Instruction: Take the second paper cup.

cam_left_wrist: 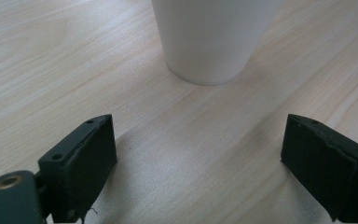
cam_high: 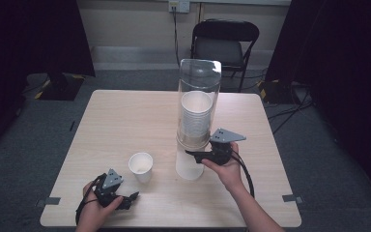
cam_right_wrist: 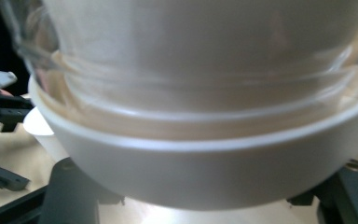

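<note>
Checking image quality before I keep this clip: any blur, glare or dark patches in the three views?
High view: table evenly lit, dark surroundings, faint sheen on the clear tube. Left gripper view: sharp wood grain, soft shadows beside the jaws and under the paper cup. Right gripper view: the dispenser collar sits very close and is blurred.

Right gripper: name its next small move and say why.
Probably close the right gripper and pull down. Its fingers sit either side of the lowest cup hanging from the clear dispenser, apparently not yet clamped. One cup already stands on the table.
</note>
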Tool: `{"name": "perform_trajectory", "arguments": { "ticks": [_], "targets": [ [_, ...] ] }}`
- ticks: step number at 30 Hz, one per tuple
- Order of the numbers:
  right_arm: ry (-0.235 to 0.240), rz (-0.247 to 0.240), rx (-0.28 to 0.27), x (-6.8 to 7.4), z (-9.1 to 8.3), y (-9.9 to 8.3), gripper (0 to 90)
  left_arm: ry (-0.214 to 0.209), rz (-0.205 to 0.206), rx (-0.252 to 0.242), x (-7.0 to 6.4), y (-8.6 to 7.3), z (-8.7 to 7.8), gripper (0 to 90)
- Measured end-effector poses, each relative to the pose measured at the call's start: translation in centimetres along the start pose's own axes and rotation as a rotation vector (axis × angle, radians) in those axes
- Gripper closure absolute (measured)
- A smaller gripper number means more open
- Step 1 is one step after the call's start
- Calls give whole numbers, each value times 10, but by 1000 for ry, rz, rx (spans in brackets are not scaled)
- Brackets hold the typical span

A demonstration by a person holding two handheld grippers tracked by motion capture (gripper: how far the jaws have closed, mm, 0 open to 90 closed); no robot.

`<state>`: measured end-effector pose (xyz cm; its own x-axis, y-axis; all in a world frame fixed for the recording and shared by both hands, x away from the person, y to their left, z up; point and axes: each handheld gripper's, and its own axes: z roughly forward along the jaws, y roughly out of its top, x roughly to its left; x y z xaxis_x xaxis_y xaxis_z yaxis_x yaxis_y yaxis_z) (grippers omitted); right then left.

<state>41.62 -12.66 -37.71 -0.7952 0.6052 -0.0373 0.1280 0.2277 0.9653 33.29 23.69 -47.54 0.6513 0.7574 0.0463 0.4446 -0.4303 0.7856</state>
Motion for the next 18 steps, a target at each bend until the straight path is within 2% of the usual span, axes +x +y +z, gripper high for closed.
{"name": "perform_trajectory", "arguments": {
  "ticks": [2, 4, 7, 18],
  "targets": [
    [-3, -16, -4, 1, 0, -1, 334, 0, 1, 1, 0, 0, 0, 97],
    [2, -6, -15, 0, 0, -3, 338, 3, 8, 2, 0, 0, 0, 97],
    [-4, -24, -27, 2, 0, -6, 341, 4, 4, 1, 0, 0, 0, 97],
    [-9, -34, -39, 4, 0, -13, 344, 2, 0, 0, 0, 0, 0, 97]
  ]
}}
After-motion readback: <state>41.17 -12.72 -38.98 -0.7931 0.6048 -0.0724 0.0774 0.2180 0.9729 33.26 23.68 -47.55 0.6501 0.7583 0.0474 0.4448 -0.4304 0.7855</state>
